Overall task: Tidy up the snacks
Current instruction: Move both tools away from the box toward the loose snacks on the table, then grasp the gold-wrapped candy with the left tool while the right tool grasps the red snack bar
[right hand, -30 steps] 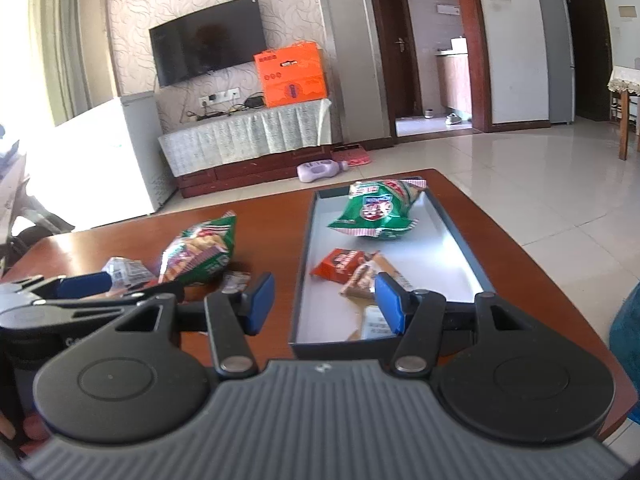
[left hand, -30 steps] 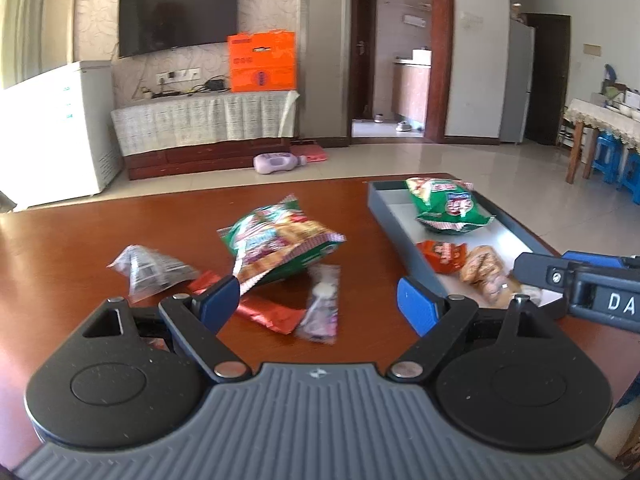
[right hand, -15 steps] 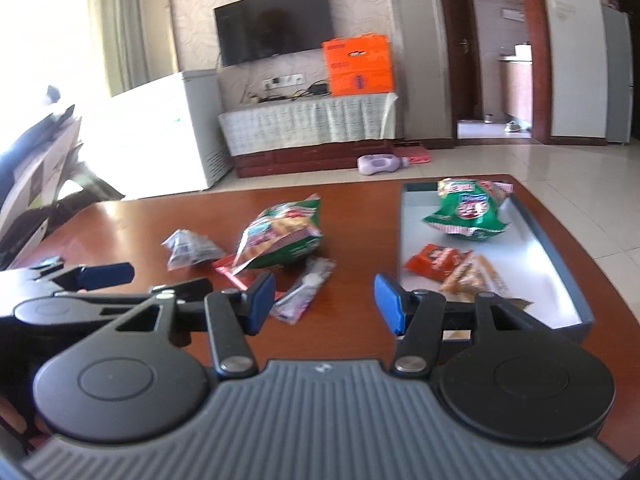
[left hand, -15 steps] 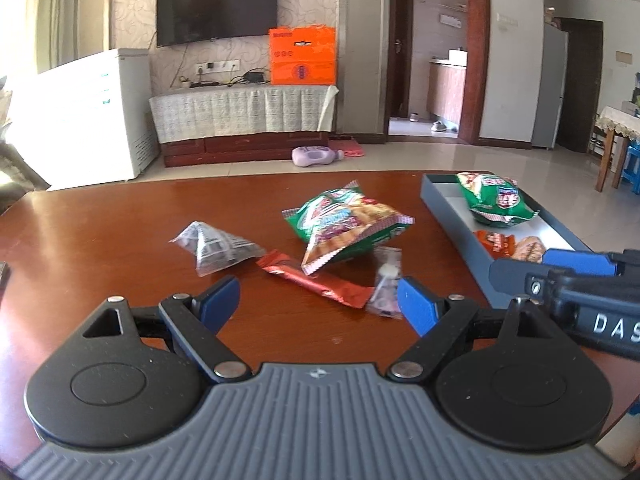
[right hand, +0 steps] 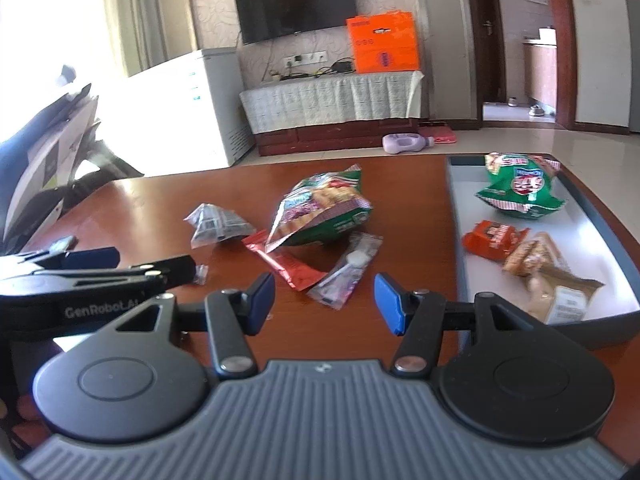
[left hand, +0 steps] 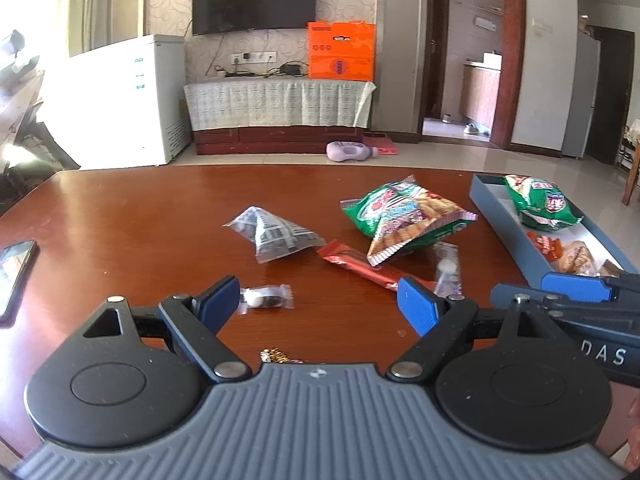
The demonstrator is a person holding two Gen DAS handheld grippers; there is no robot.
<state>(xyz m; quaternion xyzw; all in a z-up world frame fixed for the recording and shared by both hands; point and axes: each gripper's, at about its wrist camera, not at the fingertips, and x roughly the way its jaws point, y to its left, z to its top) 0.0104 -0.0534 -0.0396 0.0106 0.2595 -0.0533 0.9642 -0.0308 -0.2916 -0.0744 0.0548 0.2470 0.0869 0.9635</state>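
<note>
A: Start at the left. What is the left gripper [left hand: 318, 298] doing?

B: Its jaws stand wide apart with nothing between the pads. A small clear candy wrapper [left hand: 266, 297] lies on the wooden table [left hand: 120, 216] just beside the left fingertip, not gripped. A phone [left hand: 14, 270] lies far off to the left of that finger, at the table's edge.

A: And ahead of those fingers?

B: Beyond the gap sits a crumpled clear packet [left hand: 276, 234]. To the right of it lies a red bar wrapper [left hand: 360, 266], its far part under a green-and-tan snack bag [left hand: 404, 216]. A clear lollipop sachet [left hand: 446, 268] lies just past the right fingertip.

A: The right gripper [right hand: 324, 300]?

B: Open too, narrower than the left, and holding nothing. The red bar wrapper and the lollipop sachet lie on the table just beyond its gap, and the green-and-tan bag is further ahead. The left gripper lies off to the left of its left finger.

A: Where are the sorted snacks?

B: In the grey tray [right hand: 454, 240], to the right of the right finger. A green chip bag [right hand: 520, 192] lies at its far end, then an orange-red pack [right hand: 494, 238], then a tan pastry pack [right hand: 548, 276] nearest the fingers.
</note>
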